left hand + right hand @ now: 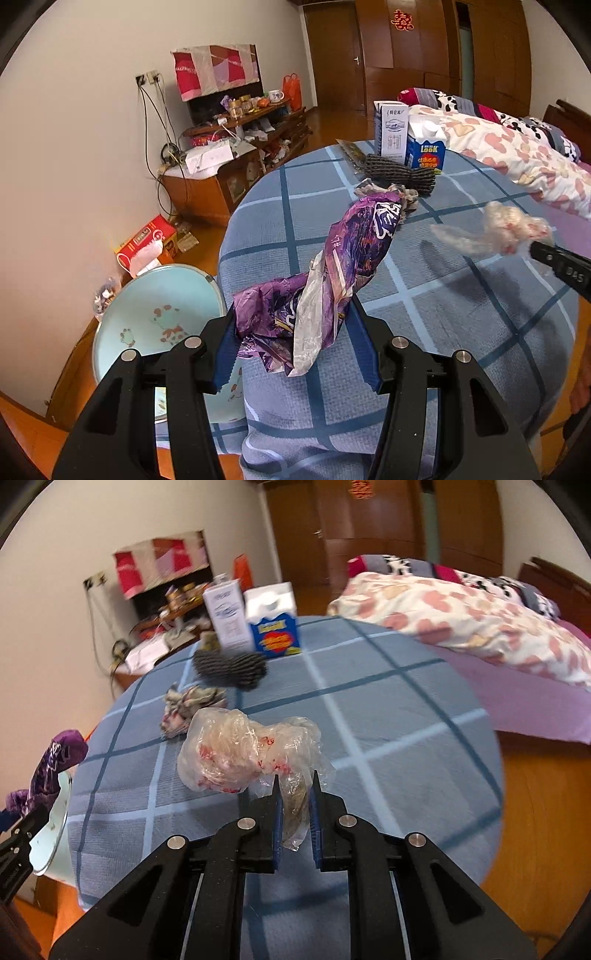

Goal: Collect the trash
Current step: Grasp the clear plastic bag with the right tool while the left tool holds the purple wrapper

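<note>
My left gripper (295, 332) squeezes purple wrapper (325, 277), right beside blue basin (155, 314). My right gripper (294, 805) pinches clear plastic bag (240, 753), farther from basin.

Two cartons (408, 142), a dark knitted cloth (400, 176) and a crumpled rag (192, 705) crowd the table's (388, 716) far left side; its right half lies open. A basin (155, 314) sits just beside the table's left edge.
</note>
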A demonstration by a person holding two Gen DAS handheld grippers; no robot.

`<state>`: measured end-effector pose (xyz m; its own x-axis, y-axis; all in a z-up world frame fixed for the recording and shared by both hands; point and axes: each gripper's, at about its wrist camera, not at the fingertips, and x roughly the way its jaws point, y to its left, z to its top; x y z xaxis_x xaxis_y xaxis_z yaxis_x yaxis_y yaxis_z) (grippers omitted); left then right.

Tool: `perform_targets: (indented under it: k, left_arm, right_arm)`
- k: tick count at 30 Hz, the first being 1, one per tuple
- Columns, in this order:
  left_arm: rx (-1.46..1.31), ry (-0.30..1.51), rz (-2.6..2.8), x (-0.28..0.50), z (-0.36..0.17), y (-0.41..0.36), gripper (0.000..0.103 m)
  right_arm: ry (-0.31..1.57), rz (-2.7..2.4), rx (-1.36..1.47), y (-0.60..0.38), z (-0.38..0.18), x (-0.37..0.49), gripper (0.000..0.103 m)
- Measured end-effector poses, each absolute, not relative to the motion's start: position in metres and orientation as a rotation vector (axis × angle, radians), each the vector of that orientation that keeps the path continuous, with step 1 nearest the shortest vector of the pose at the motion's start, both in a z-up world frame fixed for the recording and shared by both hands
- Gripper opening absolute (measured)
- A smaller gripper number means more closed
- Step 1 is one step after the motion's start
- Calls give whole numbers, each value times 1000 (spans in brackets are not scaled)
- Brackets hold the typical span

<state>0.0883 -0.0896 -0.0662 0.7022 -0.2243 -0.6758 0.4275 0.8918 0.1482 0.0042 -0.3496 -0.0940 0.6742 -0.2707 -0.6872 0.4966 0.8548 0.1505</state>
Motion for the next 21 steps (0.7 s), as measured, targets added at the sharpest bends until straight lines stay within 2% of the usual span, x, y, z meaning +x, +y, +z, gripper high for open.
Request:
perform_targets:
  k: [21]
  left_arm:
    - [276,670,-348,51,-50,-62,54]
  right_arm:
    - [634,-465,306,-319,-65,-59,13]
